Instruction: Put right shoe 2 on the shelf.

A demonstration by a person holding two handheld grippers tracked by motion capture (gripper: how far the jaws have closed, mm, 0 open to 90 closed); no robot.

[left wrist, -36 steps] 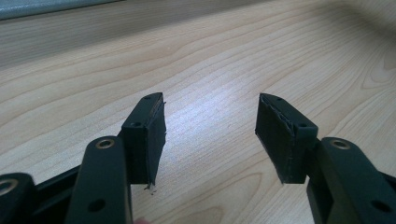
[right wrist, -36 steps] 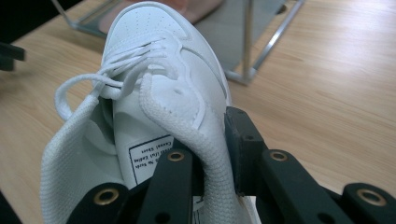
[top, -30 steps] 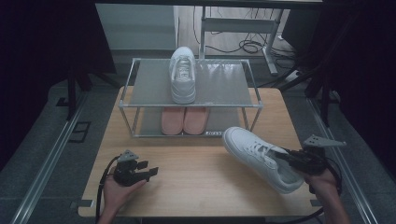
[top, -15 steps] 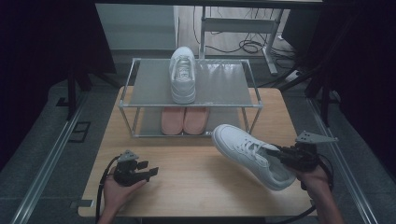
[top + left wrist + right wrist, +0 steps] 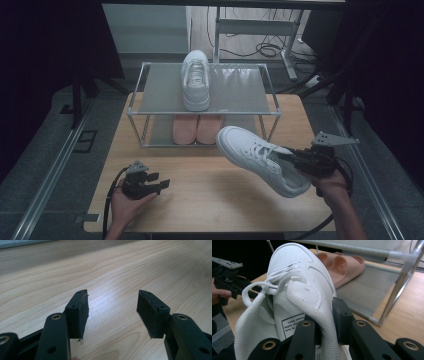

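A white sneaker (image 5: 260,157) hangs tilted above the table's right half, toe pointing towards the rack. My right gripper (image 5: 292,160) is shut on its heel-side collar. In the right gripper view the jaws (image 5: 324,322) pinch the padded side wall of this sneaker (image 5: 297,272), one inside and one outside. A matching white sneaker (image 5: 196,80) stands on the rack's top shelf. My left gripper (image 5: 162,184) rests low over the table's front left, open. In the left gripper view its jaws (image 5: 112,312) stand apart over bare wood.
The two-tier metal rack (image 5: 200,114) stands at the back of the wooden table (image 5: 210,200). A pair of pink slippers (image 5: 197,127) lies on its lower shelf, seen also in the right gripper view (image 5: 342,265) beside a rack post (image 5: 402,277). Cables lie on the floor behind.
My right gripper has carried the white sneaker up and to the left, closer to the rack's front. The left gripper has stayed put.
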